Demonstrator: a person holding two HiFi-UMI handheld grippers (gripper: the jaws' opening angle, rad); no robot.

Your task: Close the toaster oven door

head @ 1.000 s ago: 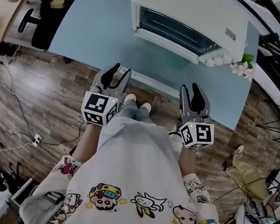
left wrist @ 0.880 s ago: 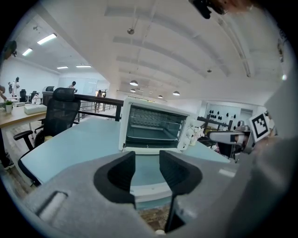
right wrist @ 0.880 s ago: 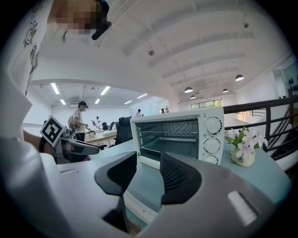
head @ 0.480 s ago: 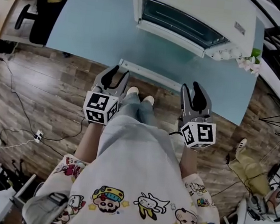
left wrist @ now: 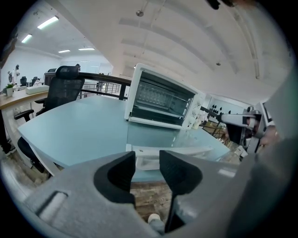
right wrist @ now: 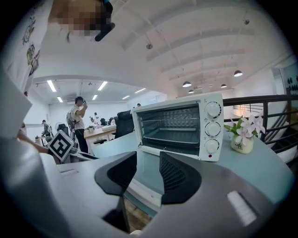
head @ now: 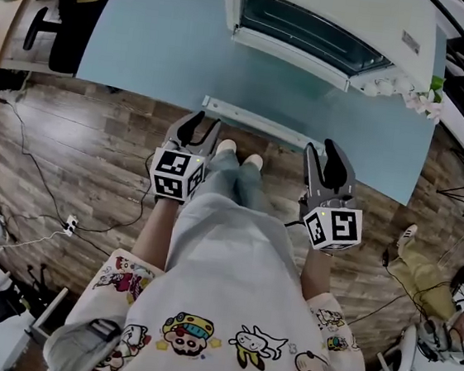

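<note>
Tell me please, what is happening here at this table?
A person stands at a light blue table with a two-jaw gripper in each hand. The white toaster oven on the table has its door folded down, open, toward the person. The left gripper and the right gripper hang near the table edge, not touching the door, both with jaws apart and nothing between them. The door is not yet closed.

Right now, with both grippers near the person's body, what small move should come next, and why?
Probably ease the left gripper forward to the handle: the toaster oven has its door folded down open, with the handle just ahead of those open, empty jaws. The right gripper is open and empty too.
</note>
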